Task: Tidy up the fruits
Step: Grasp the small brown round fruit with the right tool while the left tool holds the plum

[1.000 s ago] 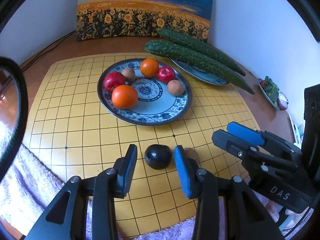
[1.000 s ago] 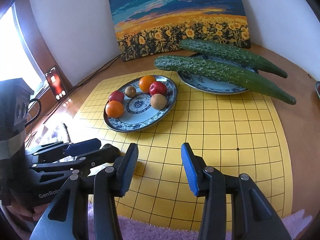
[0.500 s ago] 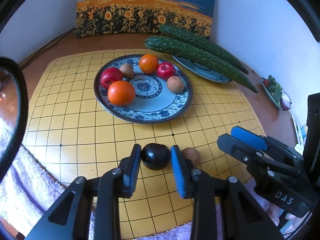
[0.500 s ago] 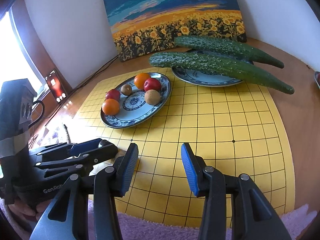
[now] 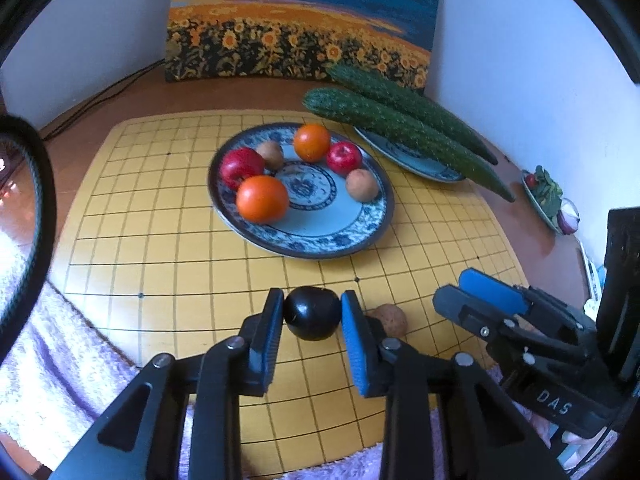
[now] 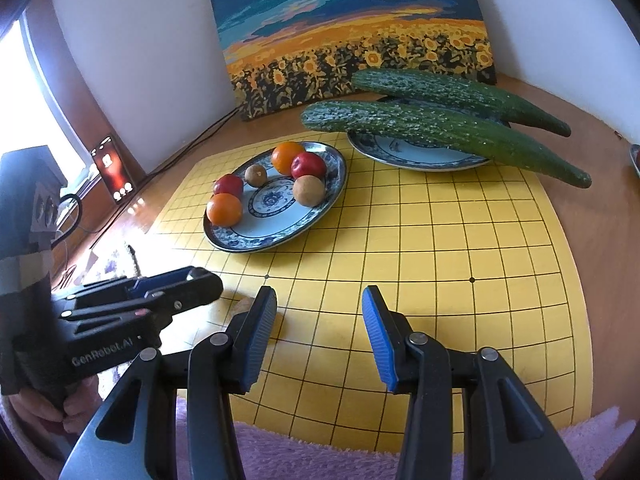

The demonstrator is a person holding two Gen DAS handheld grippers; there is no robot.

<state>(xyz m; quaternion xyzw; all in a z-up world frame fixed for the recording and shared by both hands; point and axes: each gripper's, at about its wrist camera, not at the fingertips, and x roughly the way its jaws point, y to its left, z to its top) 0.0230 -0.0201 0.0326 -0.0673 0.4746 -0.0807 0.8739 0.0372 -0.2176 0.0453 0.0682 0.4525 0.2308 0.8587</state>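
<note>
A black plum sits near the front edge of the yellow grid board, and my left gripper is shut on it, both blue pads pressing its sides. A small brown fruit lies just right of the plum, half hidden behind the right finger. The blue-patterned plate farther back holds two oranges, two red apples and two small brown fruits. In the right wrist view my right gripper stands open over bare board with nothing between its fingers, and the left gripper is at its left.
Two long cucumbers rest across a second plate at the back right. A sunflower painting leans on the wall. A purple towel lies under the board's front edge. A phone stands at the left.
My left gripper's jaws have come together onto the black plum, which stood loose between them before. The right gripper has stayed as it was.
</note>
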